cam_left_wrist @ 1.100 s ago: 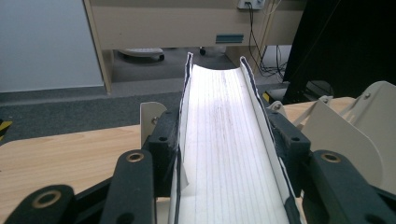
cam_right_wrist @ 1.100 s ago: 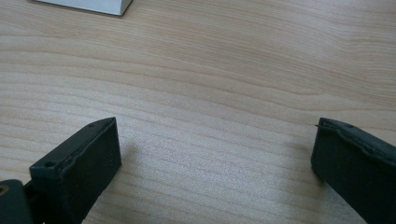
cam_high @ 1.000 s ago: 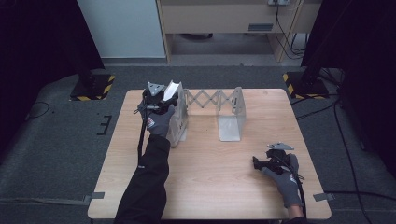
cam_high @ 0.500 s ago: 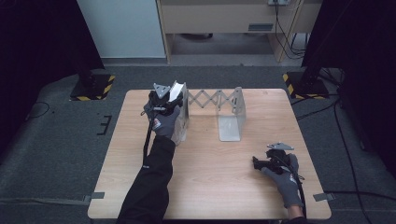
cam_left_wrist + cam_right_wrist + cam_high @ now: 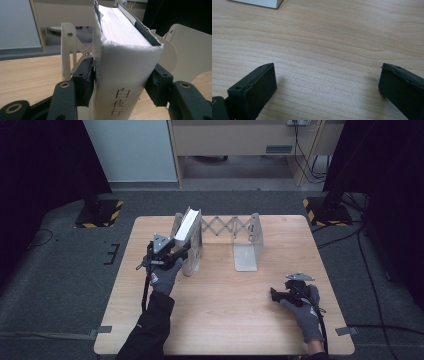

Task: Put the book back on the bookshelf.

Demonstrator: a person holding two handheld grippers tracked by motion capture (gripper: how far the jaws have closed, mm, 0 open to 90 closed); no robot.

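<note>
The left gripper (image 5: 120, 85) is clamped on a thick white book (image 5: 122, 62), one jaw pressed to each cover just below its top edge, the spine with red characters facing back toward the hand. The book stands upright ahead of that gripper at the left end of a cream folding rack (image 5: 225, 232), whose scissor lattice and end plates rise just behind and to either side of the jaws. The right gripper (image 5: 327, 85) rests low over the wooden table (image 5: 225, 320), well apart from the rack, jaws spread wide with bare wood between them. A corner of the rack's base plate lies far ahead of it.
</note>
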